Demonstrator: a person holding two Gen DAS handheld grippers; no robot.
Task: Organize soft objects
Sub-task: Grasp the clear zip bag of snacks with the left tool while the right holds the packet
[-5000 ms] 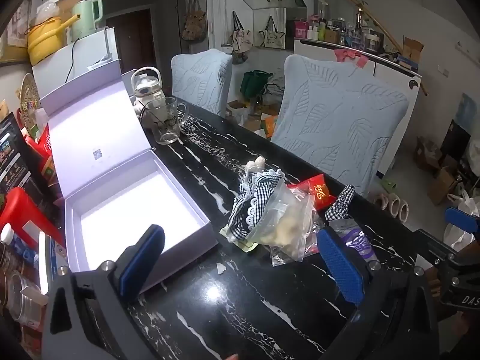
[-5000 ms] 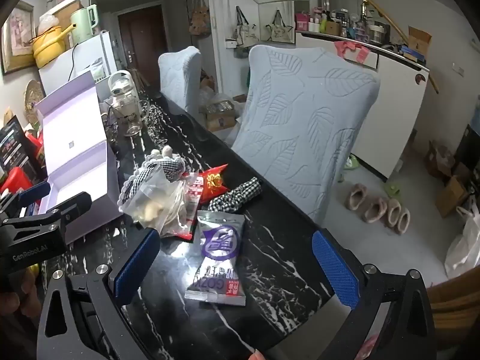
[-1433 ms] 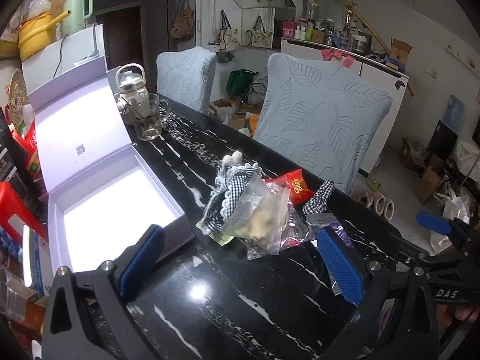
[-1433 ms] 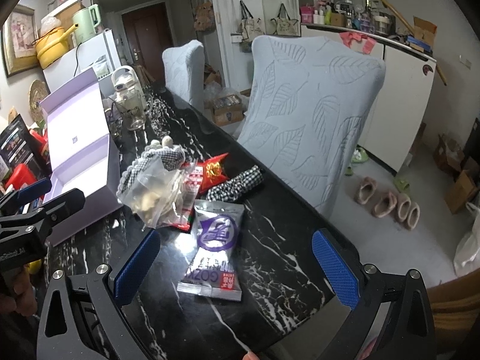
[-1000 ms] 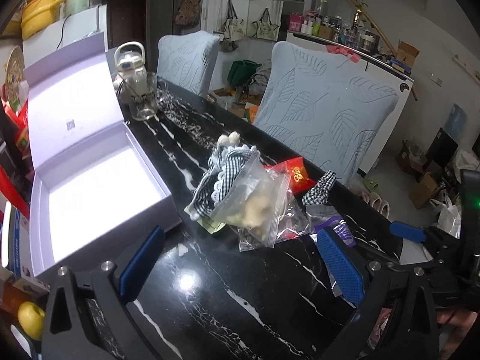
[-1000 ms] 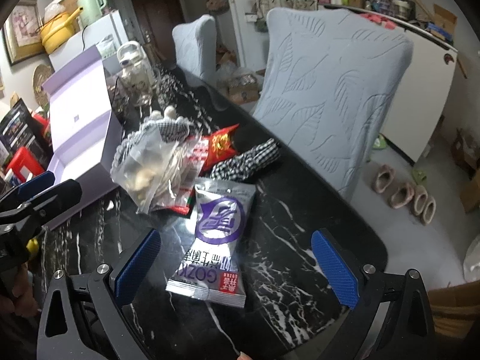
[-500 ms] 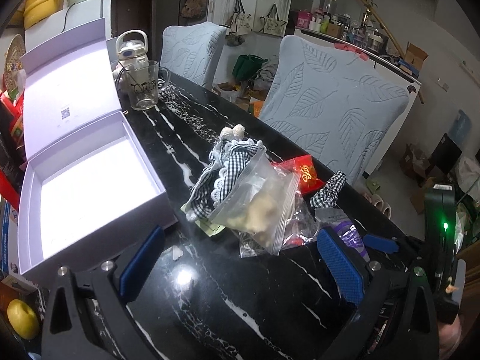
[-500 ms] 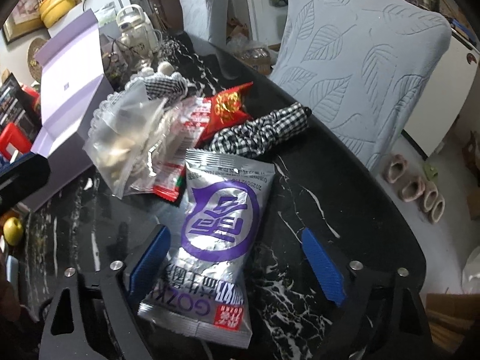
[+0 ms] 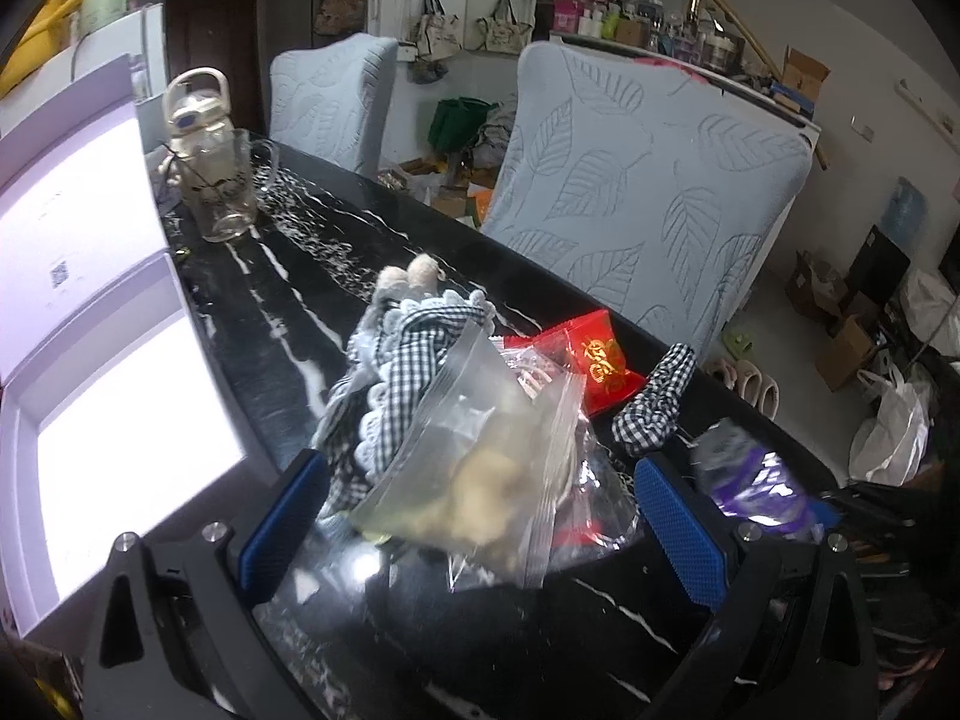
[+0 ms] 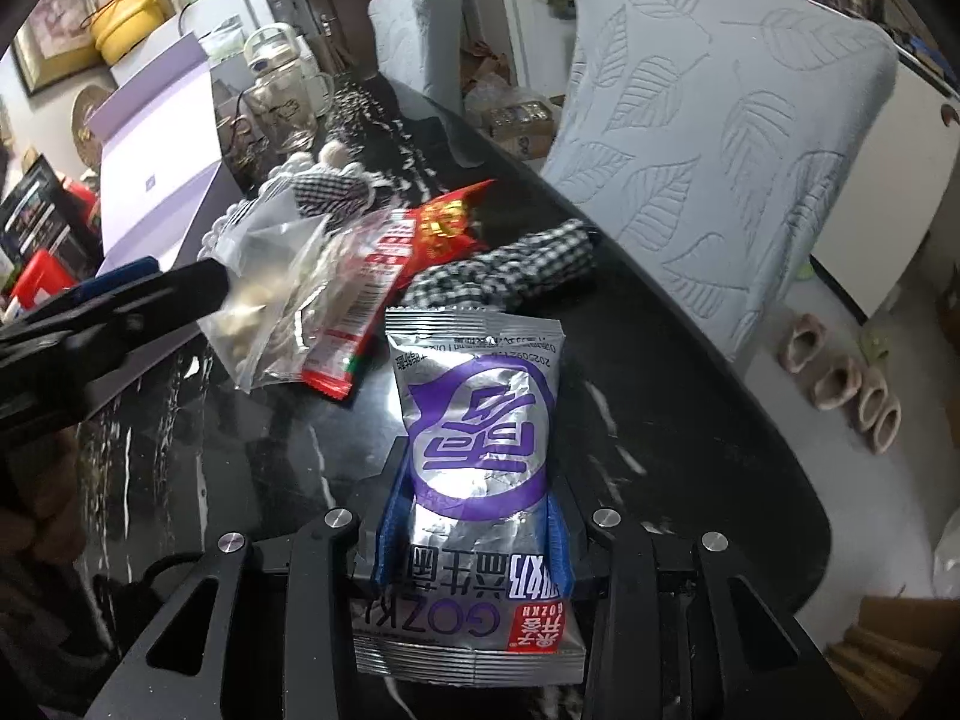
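Both tools are over the black marbled surface (image 10: 690,396). Right tool (image 10: 471,531) has its blue pads pressed in against the sides of the silver-and-purple snack packet (image 10: 477,420), pinching it near its lower half; the packet lies flat on the surface, its far edge close to the checked cloth roll (image 10: 510,276). Left tool (image 9: 480,516) is spread wide, pads well apart, with the clear zip bag (image 9: 486,468) sitting between them but untouched as far as the left wrist view shows. That bag leans on a gingham lace-trimmed cloth (image 9: 402,354), and a red foil packet (image 9: 600,360) lies just behind it. An open lilac box (image 9: 90,420) stands at the left of the surface, near the pile. A glass mug (image 9: 228,192) stands farther back. Two leaf-patterned chairs (image 9: 648,192) face the far edge.
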